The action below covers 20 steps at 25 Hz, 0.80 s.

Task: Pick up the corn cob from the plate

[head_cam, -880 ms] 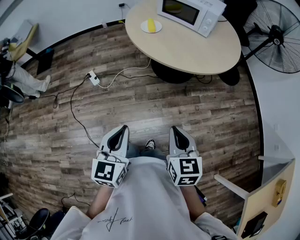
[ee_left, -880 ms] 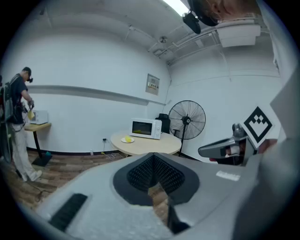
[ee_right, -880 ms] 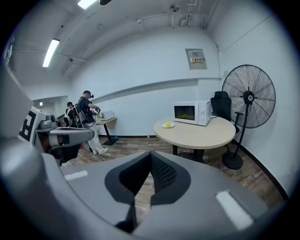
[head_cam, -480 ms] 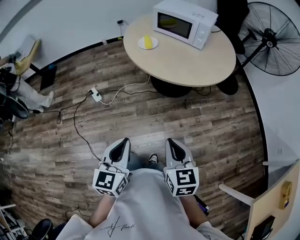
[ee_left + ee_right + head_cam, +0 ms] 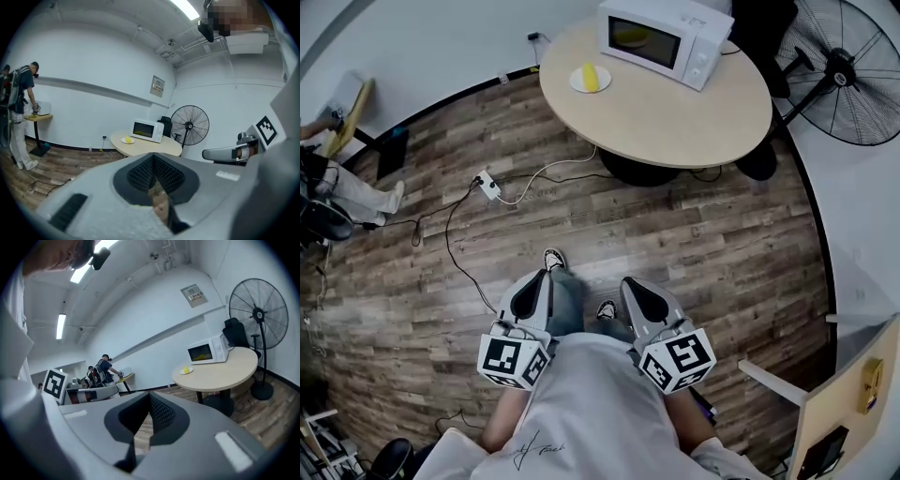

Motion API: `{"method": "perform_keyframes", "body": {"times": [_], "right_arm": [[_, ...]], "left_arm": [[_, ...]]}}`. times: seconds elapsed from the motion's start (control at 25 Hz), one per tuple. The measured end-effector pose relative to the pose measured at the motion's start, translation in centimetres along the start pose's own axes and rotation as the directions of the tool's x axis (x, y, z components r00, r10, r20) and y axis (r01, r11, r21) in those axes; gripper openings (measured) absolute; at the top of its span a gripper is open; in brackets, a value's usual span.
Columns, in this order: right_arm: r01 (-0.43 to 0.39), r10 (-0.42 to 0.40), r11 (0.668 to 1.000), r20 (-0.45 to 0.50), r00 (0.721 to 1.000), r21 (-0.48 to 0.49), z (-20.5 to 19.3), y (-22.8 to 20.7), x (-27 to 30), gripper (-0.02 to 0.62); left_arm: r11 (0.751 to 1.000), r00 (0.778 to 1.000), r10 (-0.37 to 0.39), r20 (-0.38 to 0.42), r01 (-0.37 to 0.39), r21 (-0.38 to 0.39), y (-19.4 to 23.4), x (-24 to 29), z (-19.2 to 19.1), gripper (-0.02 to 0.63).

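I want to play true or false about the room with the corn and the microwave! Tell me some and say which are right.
1. The corn cob lies on the plate. True.
2. The plate sits inside the microwave. False: it is on the round table, beside the microwave.
3. The right gripper holds the corn cob. False: its jaws are shut on nothing, well away from the table.
4. A fan stands next to the table. True.

Wood-plank floor (image 5: 694, 244), smooth matt table (image 5: 675, 117)
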State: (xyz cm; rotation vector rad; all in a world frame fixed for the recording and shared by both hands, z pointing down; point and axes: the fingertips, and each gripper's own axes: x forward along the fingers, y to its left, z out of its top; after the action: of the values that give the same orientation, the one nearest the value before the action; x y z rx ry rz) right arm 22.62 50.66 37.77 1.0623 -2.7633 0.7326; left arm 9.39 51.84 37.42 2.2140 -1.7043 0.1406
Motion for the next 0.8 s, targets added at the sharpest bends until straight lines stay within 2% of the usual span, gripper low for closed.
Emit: {"method": "perform_keyframes", "body": {"times": [0.2,0.36,0.8], "right_arm": [[0.05,-0.05,0.998,0.003,0.999,-0.041,1.0,-1.3,2.3,0.008],[0.051,-0.052,0.997,-0.013,0.999,-0.064,1.4,-1.9,4.5,0.006],[0.098,-0.102,0.994,-0.069,0.992,-0.057,3.9,-4.2,12.0,0.009]], "left_arm": [[1.0,1.0,-0.004,-0.025,0.003,-0.022,1.4,1.7,0.3,-0.003],[1.0,0.999,0.023,-0.023,-0.022,0.019,3.0,3.0,1.0,-0.002],[0.999,0.999,0.039,-0.025,-0.038,0.008,9.5,7.2,4.1,-0.002]]}}
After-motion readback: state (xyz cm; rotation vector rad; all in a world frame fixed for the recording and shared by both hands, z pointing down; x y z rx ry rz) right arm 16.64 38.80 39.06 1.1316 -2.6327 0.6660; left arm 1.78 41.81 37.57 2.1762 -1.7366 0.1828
